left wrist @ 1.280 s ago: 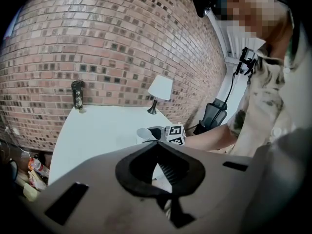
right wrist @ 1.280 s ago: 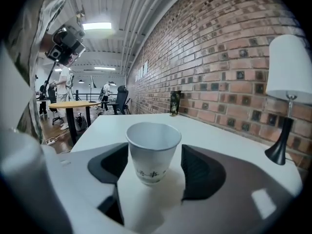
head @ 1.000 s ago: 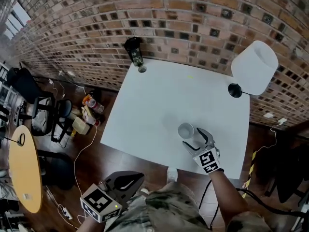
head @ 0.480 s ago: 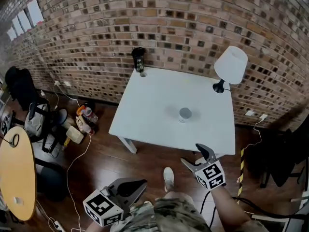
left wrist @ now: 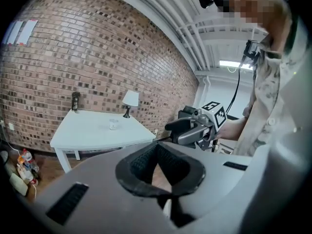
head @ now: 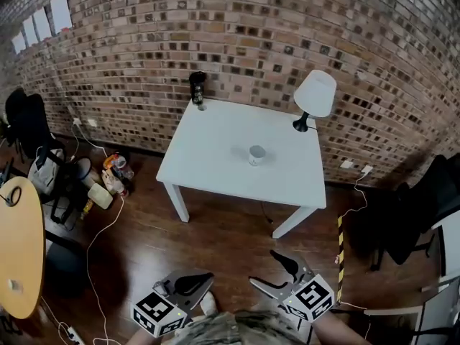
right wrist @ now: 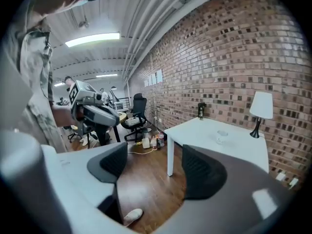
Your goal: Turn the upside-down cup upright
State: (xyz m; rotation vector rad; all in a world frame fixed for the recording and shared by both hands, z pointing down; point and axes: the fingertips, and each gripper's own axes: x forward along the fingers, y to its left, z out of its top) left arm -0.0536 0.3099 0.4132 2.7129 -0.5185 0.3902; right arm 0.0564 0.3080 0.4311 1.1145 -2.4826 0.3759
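The cup [head: 256, 154], small and pale, looking clear in the right gripper view, stood alone near the middle of the white tabletop [head: 215, 146], its rim apparently turned upward; it was too small to tell what it held. Toward the far right edge of the tabletop stood a table lamp [head: 313, 97] with a white shade on a black base, well apart from the cup. At the far left corner stood a dark bottle [head: 197, 86] with a small ring-shaped object [head: 202, 107] just beside it. Behind the table ran a brick wall [head: 251, 20] bearing a few paper sheets [head: 61, 11]. The wooden floor [head: 223, 236] carried cables [head: 108, 225] and a cluster of bottles and bags [head: 115, 172] to the left of the table, with black office chairs [head: 30, 124] and a round yellow table [head: 18, 246] beyond. Both grippers hung low over the floor, far from the cup: the left gripper [head: 205, 279] had its jaw tips together with nothing between them, and the right gripper [head: 261, 267] had its jaws spread wide, empty.
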